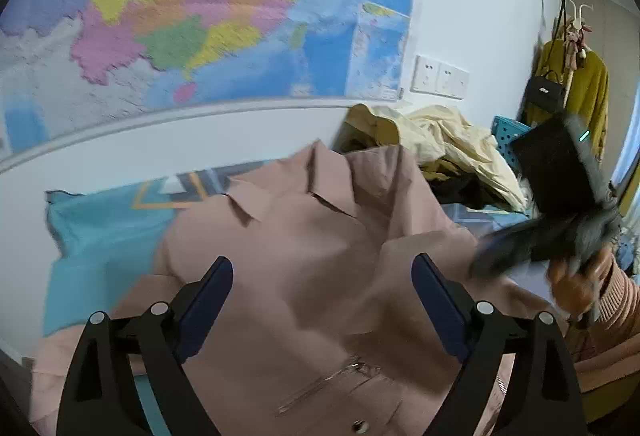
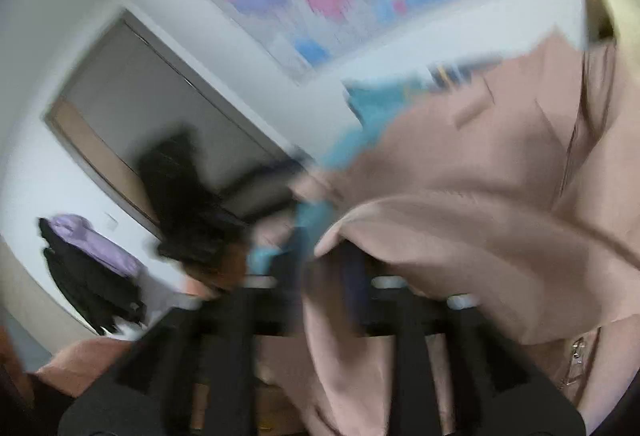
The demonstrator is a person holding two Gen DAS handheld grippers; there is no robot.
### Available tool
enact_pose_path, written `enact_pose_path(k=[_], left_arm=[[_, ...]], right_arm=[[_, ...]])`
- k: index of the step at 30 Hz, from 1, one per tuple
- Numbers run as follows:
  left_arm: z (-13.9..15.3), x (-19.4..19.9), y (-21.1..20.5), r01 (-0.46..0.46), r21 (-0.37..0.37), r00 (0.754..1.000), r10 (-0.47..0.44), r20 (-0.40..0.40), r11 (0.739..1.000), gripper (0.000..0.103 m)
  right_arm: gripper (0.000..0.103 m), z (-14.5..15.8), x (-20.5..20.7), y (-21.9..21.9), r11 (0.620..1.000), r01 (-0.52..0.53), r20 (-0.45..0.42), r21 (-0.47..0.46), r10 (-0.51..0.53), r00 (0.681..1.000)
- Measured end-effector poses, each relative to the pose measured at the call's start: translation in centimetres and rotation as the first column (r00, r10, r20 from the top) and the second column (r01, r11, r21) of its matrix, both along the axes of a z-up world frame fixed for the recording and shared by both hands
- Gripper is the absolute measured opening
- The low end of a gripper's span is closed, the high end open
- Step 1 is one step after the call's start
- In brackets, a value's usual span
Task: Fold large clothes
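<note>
A large dusty-pink jacket (image 1: 320,256) with a collar and zip lies spread on a teal mat (image 1: 92,236), collar towards the wall. My left gripper (image 1: 322,276) is open and empty, held just above the jacket's chest. In the right wrist view, which is blurred, my right gripper (image 2: 324,264) is shut on a fold of the pink jacket (image 2: 460,236), which drapes over and between its fingers. The right gripper also shows in the left wrist view (image 1: 560,220) at the right, blurred, above the jacket's edge.
A colourful map (image 1: 200,16) covers the wall behind. A pile of cream and yellow clothes (image 1: 440,140) lies at the back right beside a blue crate (image 1: 506,136). A coat rack (image 1: 572,76) holds a mustard coat. A doorway (image 2: 140,108) and hung dark clothes (image 2: 88,268) are left.
</note>
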State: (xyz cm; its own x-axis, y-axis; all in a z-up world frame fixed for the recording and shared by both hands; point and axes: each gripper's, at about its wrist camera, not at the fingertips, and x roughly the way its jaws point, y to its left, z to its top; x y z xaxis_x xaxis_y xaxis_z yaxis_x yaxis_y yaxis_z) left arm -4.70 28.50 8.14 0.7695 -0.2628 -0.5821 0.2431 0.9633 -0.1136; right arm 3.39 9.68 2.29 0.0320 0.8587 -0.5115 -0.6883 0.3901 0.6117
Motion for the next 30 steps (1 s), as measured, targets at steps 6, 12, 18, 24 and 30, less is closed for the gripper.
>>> enact_pose_path(k=[6, 12, 18, 24, 30], left_arm=[[-4.2, -1.2, -1.3, 0.062, 0.002, 0.991, -0.061, -0.123, 0.998, 0.089], [-10.1, 0.8, -5.0, 0.110, 0.099, 0.954, -0.077, -0.291, 0.989, 0.091], [-12.0, 2.6, -6.2, 0.142, 0.161, 0.930, -0.076, -0.360, 0.977, 0.039], [-6.3, 2.7, -5.5, 0.016, 0.439, 0.996, 0.026, -0.090, 0.898, 0.007], [-4.8, 2.8, -5.7, 0.003, 0.576, 0.998, -0.041, 0.053, 0.817, 0.056]], right_arm=[[0.052, -0.2, 1.8, -6.6, 0.977, 0.187, 0.141, -0.105, -0.172, 0.975], [0.073, -0.5, 6.5, -10.4, 0.859, 0.451, 0.317, -0.241, -0.369, 0.874], [0.021, -4.7, 11.2, -6.7, 0.830, 0.403, 0.283, -0.387, -0.309, 0.908], [0.003, -1.6, 11.4, -14.0, 0.841, 0.519, 0.185, -0.152, -0.491, 0.851], [0.002, -4.7, 12.2, -16.7, 0.799, 0.575, 0.095, -0.176, -0.568, 0.818]])
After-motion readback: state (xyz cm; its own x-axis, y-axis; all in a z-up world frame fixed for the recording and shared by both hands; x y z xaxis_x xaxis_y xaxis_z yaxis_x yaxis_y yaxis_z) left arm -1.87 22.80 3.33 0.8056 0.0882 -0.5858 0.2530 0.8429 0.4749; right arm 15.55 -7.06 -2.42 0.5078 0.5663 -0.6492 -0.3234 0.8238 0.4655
